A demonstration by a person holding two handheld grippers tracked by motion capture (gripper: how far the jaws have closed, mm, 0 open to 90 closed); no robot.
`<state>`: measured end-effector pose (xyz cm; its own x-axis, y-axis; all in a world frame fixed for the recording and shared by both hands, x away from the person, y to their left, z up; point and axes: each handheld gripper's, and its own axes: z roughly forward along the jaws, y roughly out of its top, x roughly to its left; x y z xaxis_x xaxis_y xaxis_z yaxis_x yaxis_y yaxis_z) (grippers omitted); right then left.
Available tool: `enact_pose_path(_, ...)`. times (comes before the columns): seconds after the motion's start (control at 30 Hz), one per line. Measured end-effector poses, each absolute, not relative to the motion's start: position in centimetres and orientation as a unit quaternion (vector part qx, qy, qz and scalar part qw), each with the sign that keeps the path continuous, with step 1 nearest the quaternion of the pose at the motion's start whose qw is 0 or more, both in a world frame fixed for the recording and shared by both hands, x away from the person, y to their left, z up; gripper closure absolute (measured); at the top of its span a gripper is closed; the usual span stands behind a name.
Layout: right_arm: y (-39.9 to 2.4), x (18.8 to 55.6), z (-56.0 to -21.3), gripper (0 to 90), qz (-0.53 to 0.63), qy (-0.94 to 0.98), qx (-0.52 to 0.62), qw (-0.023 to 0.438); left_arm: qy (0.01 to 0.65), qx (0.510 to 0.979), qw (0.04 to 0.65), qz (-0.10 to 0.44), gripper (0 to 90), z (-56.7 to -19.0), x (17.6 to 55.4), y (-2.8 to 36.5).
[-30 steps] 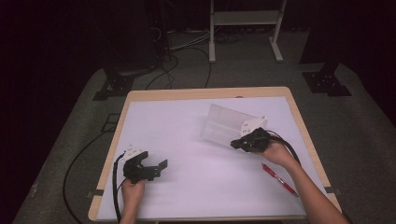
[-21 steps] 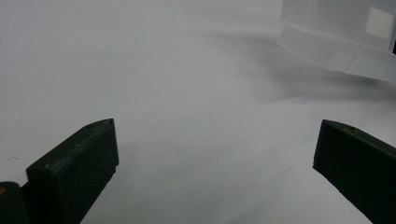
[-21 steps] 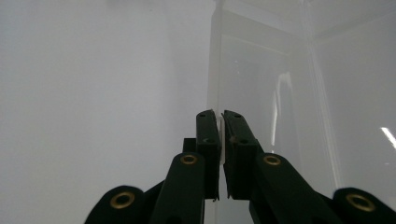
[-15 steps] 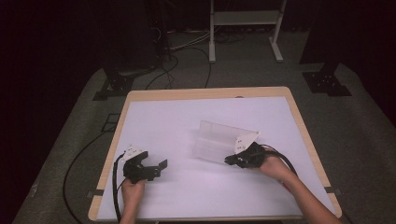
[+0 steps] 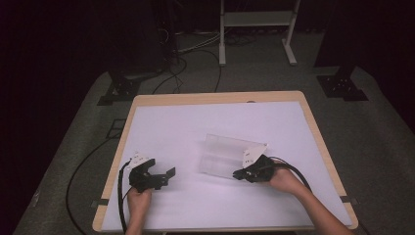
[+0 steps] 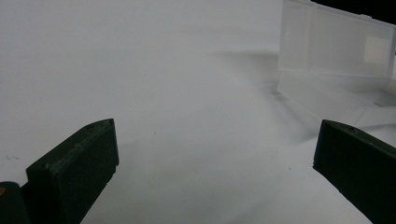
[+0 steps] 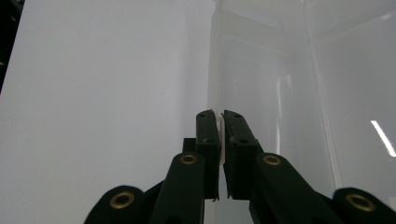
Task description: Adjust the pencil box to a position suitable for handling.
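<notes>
A clear plastic box (image 5: 226,155) lies right of centre on the white table (image 5: 195,122), nearer the person's edge than the far one. It is a shallow, lidded organiser with thin translucent walls and faint dividers inside; a pale label shows on one panel in the left gripper view (image 6: 376,48), where the lid stands raised above the tray.

The right gripper (image 5: 240,174) is at the box's near right corner, and in the right gripper view (image 7: 221,122) its jaws are pinched together on a thin edge of the plastic, probably the rim or a lid wall. The left gripper (image 5: 168,176) rests near the table's left side, well apart from the box, its jaws standing wide with nothing between them.

The box looks light and, as far as can be told, without contents, so it should slide or lift with little effort. The walls are stiff but thin, and likely to flex or crack under a hard squeeze. The smooth plastic is probably slippery against the pads, and a one-corner pinch would let the box swing or twist if raised. A safer hold seems to be on a rim where two walls meet, or on opposite sides with both grippers. The hinged lid may flop, so a grip on the tray wall rather than the lid looks the steadier choice
</notes>
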<state>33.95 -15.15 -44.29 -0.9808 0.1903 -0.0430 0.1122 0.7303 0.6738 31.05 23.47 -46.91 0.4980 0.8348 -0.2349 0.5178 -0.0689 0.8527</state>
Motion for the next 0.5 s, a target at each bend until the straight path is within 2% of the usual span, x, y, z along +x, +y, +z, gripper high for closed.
enact_pose_path(0.5, -15.1, 34.1, -45.5, 85.0, 0.363, 0.925, 0.109, 0.017, 0.473, 0.714, 0.49, 0.162, 0.0, -46.9, 31.1, 23.5)
